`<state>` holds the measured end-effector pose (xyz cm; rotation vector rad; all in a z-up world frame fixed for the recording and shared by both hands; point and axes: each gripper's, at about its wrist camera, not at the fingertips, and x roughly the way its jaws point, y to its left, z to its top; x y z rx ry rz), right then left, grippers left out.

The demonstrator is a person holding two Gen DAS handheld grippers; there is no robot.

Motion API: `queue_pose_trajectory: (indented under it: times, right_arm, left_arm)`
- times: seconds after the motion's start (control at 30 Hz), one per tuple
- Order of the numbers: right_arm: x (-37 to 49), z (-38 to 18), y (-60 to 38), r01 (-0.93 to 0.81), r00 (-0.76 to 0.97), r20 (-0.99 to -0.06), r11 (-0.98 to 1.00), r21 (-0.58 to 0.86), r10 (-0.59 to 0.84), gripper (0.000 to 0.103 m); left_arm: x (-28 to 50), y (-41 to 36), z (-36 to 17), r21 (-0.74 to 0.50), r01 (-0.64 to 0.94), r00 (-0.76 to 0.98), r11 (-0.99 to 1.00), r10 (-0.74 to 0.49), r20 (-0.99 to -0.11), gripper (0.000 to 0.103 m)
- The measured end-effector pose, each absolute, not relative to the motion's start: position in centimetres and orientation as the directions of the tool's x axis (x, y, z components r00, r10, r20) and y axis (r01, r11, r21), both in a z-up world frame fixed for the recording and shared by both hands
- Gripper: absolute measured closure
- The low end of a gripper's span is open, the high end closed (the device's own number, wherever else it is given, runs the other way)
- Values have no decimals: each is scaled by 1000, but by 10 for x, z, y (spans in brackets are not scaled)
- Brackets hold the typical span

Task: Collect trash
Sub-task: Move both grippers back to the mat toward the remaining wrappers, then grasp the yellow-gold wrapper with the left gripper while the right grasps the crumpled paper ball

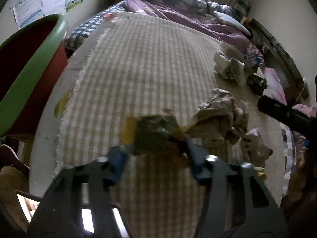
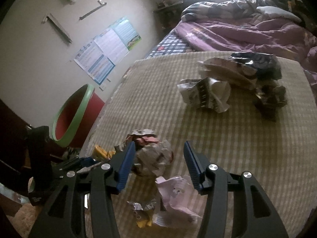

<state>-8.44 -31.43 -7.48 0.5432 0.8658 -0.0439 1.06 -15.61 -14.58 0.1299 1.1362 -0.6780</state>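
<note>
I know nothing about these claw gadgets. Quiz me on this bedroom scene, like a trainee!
1. True or false: the round red bin with a green rim stands on the beige checked bed cover.
2. Between the right claw's fingers lies: A a crumpled paper ball; B a glass bottle; C a spoon.
3. Is the right claw open or shut?
Key: 1 false, it stands beside the bed; 2 A; 3 open.
</note>
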Motion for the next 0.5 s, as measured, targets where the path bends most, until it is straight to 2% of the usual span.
queue_pose_trajectory:
  times: [0.1,0.5]
  right_arm:
    - [-80,-76,-311,244,649,-736,865,439,190,53]
    - [-66,-82,-303,236,623,-757,875,423,198,47]
  left_arm:
    - [13,-152,-143,-258,552,243,793,-449,-860,66]
    - [15,-139,-117,-185,535,367,824,-424,-828,67]
